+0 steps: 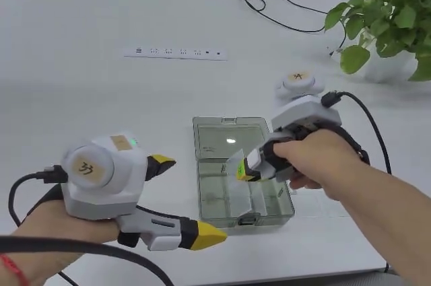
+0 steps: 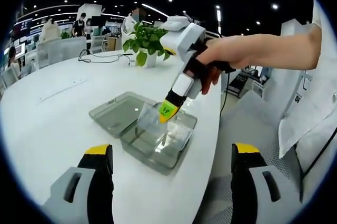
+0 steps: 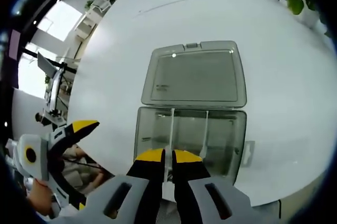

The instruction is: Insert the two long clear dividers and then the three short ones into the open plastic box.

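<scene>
Pinching clear divider [image 2: 148,120], seemingly, between right fingers [image 3: 150,156]

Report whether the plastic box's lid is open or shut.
Open. The lid lies flat on the table behind the box tray, and two upright dividers show inside.

Smoky-grey box [image 1: 222,139], clear divider [image 2: 149,120], yellow-tipped left gripper [image 1: 188,196], yellow-tipped right gripper [image 3: 168,155], white table [image 1: 101,97]
</scene>
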Demonstrator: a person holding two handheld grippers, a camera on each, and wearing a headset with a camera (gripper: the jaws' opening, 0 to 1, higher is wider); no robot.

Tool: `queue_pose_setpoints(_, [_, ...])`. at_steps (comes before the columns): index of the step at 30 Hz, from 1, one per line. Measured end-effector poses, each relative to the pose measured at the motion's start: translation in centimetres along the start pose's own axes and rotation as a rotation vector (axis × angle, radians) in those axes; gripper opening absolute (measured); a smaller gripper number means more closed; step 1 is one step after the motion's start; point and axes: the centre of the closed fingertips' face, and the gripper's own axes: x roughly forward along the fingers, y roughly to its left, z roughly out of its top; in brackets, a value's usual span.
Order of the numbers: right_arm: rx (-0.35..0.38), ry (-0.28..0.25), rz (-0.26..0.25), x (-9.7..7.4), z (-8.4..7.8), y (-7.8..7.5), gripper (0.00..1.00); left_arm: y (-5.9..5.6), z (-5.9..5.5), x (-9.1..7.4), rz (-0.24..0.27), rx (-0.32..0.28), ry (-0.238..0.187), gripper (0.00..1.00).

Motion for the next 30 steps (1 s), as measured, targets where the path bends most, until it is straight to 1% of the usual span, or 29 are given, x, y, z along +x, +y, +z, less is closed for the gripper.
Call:
queue_pose_setpoints(9, [-0.015, 0.006, -0.006, 0.35, 0.04, 0.02, 0.07, 0.12, 0.19, 0.03, 0.001, -0.008, -0.010, 0.95])
queue_pose_setpoints(15, [-0.021, 0.011, -0.009, 0.57, 0.04, -0.02, 0.07, 0.08, 0.10, 0.12, -0.002, -0.014, -0.008, 0.94])
queue_pose_setpoints(17, [-0.026, 0.012, -0.019, 0.66, 0.06, -0.22, 0.07, 0.10, 0.10, 0.12, -0.001, -0.017, -0.011, 0.94])
queue_pose_setpoints(25, [-0.038, 0.011, -0.016, 0.81, 0.21, -0.16, 0.07, 0.12, 0.06, 0.11, 0.000, -0.025, -0.012, 0.94])
queue_pose_setpoints(30, [-0.053, 0.012, -0.026, 1.01, 0.30, -0.16, 0.07, 0.19, 0.08, 0.11, 0.002, -0.024, -0.011, 0.94])
